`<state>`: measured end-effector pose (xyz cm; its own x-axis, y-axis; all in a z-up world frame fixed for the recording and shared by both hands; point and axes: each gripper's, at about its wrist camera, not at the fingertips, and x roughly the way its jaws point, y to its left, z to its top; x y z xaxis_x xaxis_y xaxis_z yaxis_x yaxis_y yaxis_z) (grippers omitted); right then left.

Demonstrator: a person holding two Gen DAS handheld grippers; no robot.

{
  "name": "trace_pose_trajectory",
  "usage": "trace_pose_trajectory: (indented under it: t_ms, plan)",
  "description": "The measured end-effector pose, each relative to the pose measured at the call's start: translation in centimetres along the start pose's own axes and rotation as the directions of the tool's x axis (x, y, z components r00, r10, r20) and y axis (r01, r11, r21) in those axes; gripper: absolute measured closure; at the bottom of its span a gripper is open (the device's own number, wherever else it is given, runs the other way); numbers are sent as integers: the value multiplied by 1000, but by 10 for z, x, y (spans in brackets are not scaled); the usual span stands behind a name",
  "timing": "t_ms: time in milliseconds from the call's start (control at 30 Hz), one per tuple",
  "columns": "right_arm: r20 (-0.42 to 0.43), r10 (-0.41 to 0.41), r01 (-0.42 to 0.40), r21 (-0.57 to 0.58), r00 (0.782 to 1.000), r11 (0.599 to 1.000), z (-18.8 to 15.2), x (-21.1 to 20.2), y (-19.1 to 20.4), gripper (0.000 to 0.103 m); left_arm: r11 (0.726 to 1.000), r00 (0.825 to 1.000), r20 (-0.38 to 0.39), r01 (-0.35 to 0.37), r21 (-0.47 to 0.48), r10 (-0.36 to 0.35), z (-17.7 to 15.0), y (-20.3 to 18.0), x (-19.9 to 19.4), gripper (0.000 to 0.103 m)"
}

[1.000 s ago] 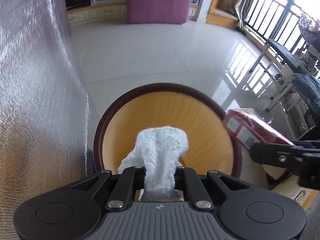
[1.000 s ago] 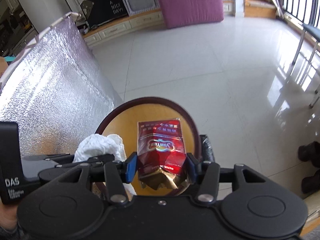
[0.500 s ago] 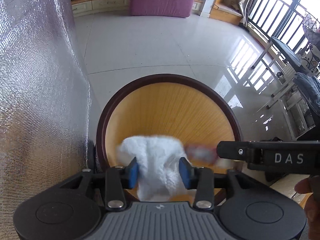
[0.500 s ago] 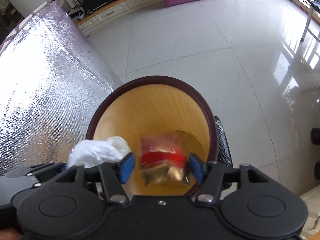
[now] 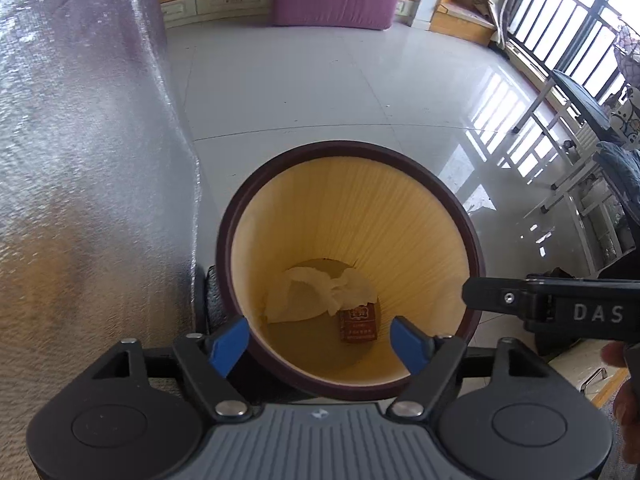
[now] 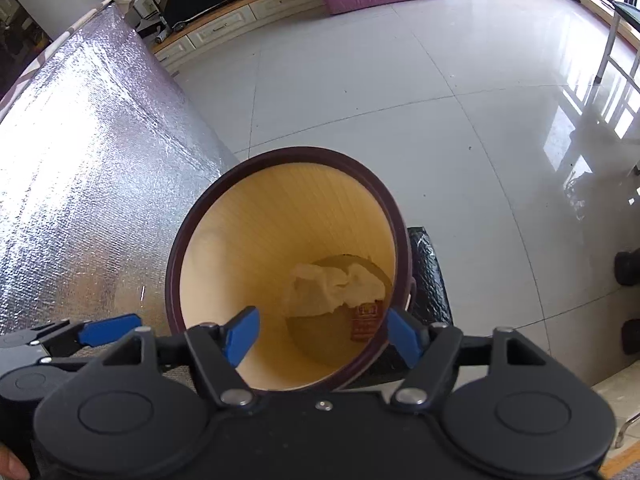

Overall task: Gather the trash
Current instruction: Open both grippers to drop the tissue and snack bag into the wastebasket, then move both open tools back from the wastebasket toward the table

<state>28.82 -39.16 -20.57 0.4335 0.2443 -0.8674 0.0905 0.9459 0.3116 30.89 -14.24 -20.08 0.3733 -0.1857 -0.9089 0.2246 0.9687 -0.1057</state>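
Two sets of tongs hang over a round bin (image 5: 440, 196), both pointing steeply down into it. Left tongs (image 5: 320, 344): blue pads spread wide and opening, nothing between them, released. Right tongs (image 6: 322, 338): same, blue pads apart and opening, nothing gripped, released.

Bin has a dark brown rim and a ribbed yellow inner wall; it stands on the floor (image 5: 320, 88), directly below and just ahead of both tongs. Crumpled white tissue (image 5: 316, 292) lies at the bin bottom, well below the left tongs, slightly left of their midline. Red packet (image 5: 359, 322) lies flat at the bottom too, touching the tissue's lower right edge, partly tucked under it. In the right wrist view the tissue (image 6: 332, 286) sits below and ahead of the right tongs, and the packet (image 6: 366, 320) sits toward the right pad, close to the bin wall.

In the left wrist view the right tool shows to the right of the left tongs, as a black bar marked DAS level with the bin rim; part of a hand (image 5: 626, 400) is at the far right edge. In the right wrist view the left tongs' blue pad shows at left.

Silver foil sheet (image 6: 80, 168) stands left of both tongs, just beside the bin. Black bag (image 6: 428, 276) lies right of the bin, against it.
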Motion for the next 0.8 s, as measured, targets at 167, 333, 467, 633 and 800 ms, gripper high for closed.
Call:
trace_pose_trajectory:
  t_ms: [167,333,467,633,800]
  plan:
    - [25,-11,11,-32,1000,999,4,-9,4,15,999,999,4,-37,-15,37,-2,5,-12,8]
    - [53,-17,20,-56,998,998,6,-17,11,3,999,999,8,-36,-16,36,-2,7,-24,0]
    - [68,-36,42,-77,997,996,4,-25,14,0,999,999,13,-37,-21,37,-3,8,-35,0]
    - [80,-52,59,-91,995,994,0,-37,14,0,999,999,31,-44,-25,45,-3,10,-48,0]
    - [99,-62,72,-103,993,992,-6,-52,16,0,998,997,51,-54,-29,55,-6,11,-63,0]
